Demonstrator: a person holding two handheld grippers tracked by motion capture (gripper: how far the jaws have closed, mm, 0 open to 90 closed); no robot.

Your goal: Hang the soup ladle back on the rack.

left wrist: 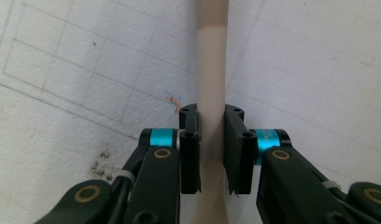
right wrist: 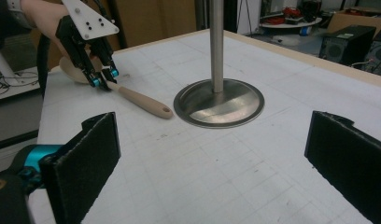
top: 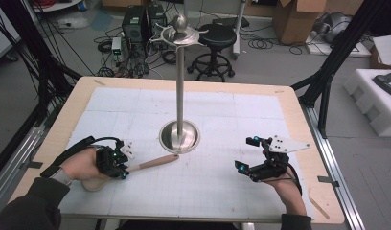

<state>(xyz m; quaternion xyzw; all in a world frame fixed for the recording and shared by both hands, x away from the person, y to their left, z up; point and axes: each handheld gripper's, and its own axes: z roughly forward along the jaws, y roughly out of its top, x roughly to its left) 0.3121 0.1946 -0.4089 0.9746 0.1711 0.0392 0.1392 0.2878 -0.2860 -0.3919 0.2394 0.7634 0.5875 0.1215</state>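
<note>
From the high view, a wooden spoon [top: 148, 164] lies on the table [top: 299, 124] at about 8 o'clock from the metal stand [top: 180, 86], its handle end almost touching the stand's dished base [top: 179, 136]; the left gripper [top: 122, 162] has its jaws clamped on the handle; the right gripper [top: 246, 154] hovers at 4 o'clock with jaws apart and nothing between them.

In the left gripper view, both pads press the pale handle [left wrist: 211, 70] mid-shaft; it looks light, stiff and smooth, so a grip nearer the bowl would probably balance it better.

In the right gripper view, the spoon's bowl [right wrist: 73, 68] sits behind the left gripper; the dished base holds nothing; the hanging hole at the handle tip suggests the hooks above.
</note>
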